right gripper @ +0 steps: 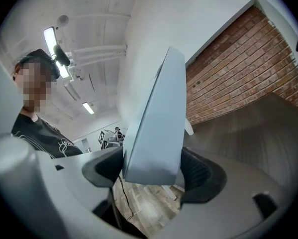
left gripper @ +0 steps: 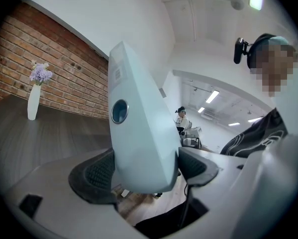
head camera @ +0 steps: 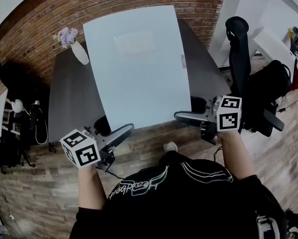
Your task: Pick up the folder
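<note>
The pale blue folder [head camera: 139, 63] is held by its two near corners. The left claw [head camera: 120, 132] is closed on the left corner and the right claw [head camera: 186, 116] on the right, each with both jaws pressed against the folder's faces. Beyond both claws the folder extends over the dark desk [head camera: 69, 98], where a white vase [head camera: 80, 52] is seen past the left claw.
</note>
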`<state>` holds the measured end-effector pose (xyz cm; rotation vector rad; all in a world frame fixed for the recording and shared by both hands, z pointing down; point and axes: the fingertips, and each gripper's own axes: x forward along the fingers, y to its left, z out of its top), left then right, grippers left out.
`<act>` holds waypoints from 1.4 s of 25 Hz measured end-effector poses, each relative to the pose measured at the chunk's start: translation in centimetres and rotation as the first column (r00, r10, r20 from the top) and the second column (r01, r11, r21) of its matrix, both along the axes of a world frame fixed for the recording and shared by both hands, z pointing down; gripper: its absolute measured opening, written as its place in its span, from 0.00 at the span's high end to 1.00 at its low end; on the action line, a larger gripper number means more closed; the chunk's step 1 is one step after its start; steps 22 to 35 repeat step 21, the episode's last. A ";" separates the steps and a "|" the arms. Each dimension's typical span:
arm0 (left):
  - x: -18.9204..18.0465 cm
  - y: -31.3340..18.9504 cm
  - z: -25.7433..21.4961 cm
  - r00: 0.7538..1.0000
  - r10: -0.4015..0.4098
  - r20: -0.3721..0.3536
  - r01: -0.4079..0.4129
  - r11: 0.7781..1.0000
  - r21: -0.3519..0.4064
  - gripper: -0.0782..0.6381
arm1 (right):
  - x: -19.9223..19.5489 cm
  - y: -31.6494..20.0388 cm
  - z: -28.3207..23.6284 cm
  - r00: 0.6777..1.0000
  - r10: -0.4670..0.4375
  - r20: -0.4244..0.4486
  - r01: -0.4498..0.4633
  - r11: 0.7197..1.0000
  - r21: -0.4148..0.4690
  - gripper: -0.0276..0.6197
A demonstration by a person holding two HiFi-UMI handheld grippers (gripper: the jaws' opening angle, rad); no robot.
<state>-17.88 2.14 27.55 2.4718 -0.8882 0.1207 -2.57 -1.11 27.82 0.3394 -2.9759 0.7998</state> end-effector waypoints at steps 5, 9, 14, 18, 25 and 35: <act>0.1 0.1 -0.3 1.000 0.006 -0.002 -0.006 1.000 -0.001 0.36 | 0.1 0.2 -0.1 1.000 0.008 0.002 -0.008 1.000 -0.013 0.46; 0.5 0.6 -0.4 1.000 0.007 0.005 -0.007 1.000 0.009 0.36 | 0.5 0.8 0.0 1.000 0.009 0.006 -0.008 1.000 -0.013 0.46; 0.8 0.8 -0.8 1.000 0.021 0.019 -0.021 1.000 0.016 0.36 | 0.8 1.1 -0.3 1.000 0.019 0.008 -0.019 1.000 0.000 0.46; 1.4 0.9 -1.2 1.000 0.021 0.014 -0.021 1.000 0.021 0.36 | 1.4 1.3 -0.6 1.000 0.024 0.018 -0.024 1.000 0.001 0.46; 2.1 1.2 -1.1 0.999 0.027 0.028 -0.028 0.999 0.032 0.36 | 2.1 1.6 -0.5 1.000 0.024 0.019 -0.024 1.000 0.000 0.46; 2.1 1.2 -1.1 0.999 0.027 0.028 -0.028 0.999 0.032 0.36 | 2.1 1.6 -0.5 1.000 0.024 0.019 -0.024 1.000 0.000 0.46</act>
